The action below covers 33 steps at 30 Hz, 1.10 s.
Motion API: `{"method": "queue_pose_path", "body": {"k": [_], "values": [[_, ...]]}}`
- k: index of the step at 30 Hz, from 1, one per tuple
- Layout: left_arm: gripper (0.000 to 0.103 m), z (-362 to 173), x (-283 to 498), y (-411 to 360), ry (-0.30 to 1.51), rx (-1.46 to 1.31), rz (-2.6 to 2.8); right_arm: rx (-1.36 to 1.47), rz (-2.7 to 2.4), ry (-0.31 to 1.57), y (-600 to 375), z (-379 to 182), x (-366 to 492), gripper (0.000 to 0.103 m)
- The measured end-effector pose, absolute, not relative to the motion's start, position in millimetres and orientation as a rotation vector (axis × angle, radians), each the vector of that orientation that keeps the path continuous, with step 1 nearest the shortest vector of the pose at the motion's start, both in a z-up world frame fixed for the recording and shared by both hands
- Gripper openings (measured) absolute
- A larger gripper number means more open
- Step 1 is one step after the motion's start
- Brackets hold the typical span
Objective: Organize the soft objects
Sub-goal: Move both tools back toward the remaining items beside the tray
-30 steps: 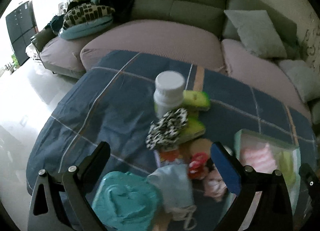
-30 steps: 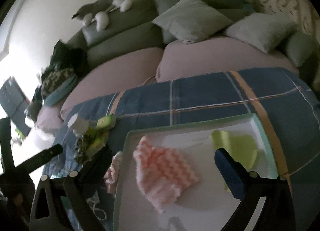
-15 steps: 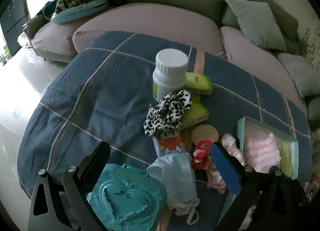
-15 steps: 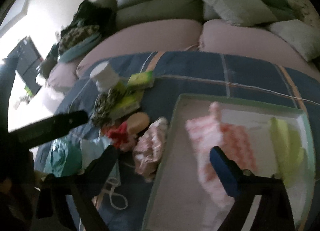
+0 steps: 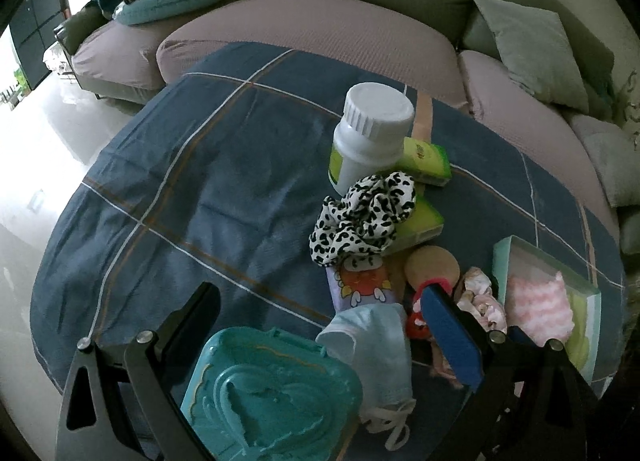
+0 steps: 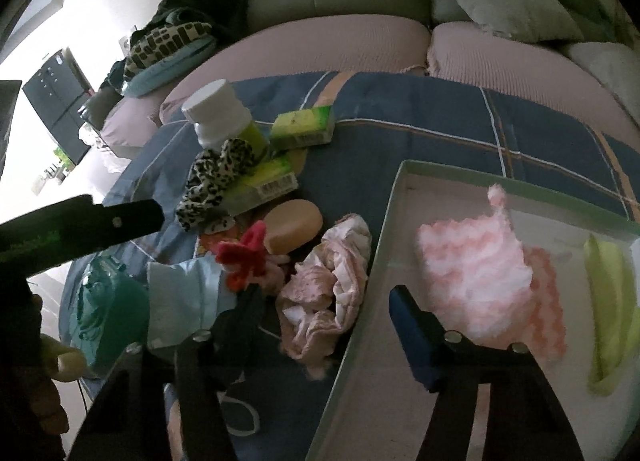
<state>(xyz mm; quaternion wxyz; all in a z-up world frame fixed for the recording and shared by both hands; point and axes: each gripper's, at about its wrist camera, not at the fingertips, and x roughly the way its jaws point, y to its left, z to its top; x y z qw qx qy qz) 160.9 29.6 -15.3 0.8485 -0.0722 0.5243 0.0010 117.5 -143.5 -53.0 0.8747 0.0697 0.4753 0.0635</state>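
A pile lies on the blue plaid cloth [image 5: 208,189]: a leopard-print scrunchie [image 5: 362,217], a light blue face mask [image 5: 376,345], a red scrunchie [image 6: 244,257] and a crumpled pink floral cloth [image 6: 328,289]. A pale green tray [image 6: 400,197] holds a pink fluffy cloth [image 6: 480,261] and a yellow-green cloth [image 6: 608,301]. My left gripper [image 5: 320,325] is open above the mask and a teal case [image 5: 268,393]. My right gripper [image 6: 324,313] is open just over the pink floral cloth, at the tray's left wall.
A white bottle [image 5: 370,133], two green boxes [image 5: 428,157] and a round beige sponge [image 6: 294,227] sit in the pile. A small printed packet [image 5: 360,285] lies under the scrunchie. A sofa with cushions [image 5: 532,45] curves behind the table.
My right gripper has swung left from over the tray to the pink floral cloth. My left gripper has moved slightly forward and tilted down over the pile.
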Motion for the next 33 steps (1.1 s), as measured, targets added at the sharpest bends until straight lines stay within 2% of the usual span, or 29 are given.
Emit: {"method": "queue_pose_path", "body": {"k": [1, 6, 27, 33], "values": [[0.1, -15.5, 161.3, 29.4, 1.106, -0.152, -0.001, 0.148, 0.138, 0.993, -143.4, -53.1, 117.6, 0.058], [0.1, -19.9, 163.1, 31.5, 1.118, -0.167, -0.004, 0.135, 0.146, 1.002, -139.7, -56.5, 119.3, 0.053], [0.1, -21.9, 164.1, 36.3, 1.125, -0.194, -0.004, 0.089, 0.163, 0.966, -128.3, -49.8, 115.4, 0.051], [0.1, -23.3, 165.3, 33.9, 1.132, -0.187, -0.009, 0.079, 0.165, 0.99, -125.4, -56.9, 117.8, 0.042]]}}
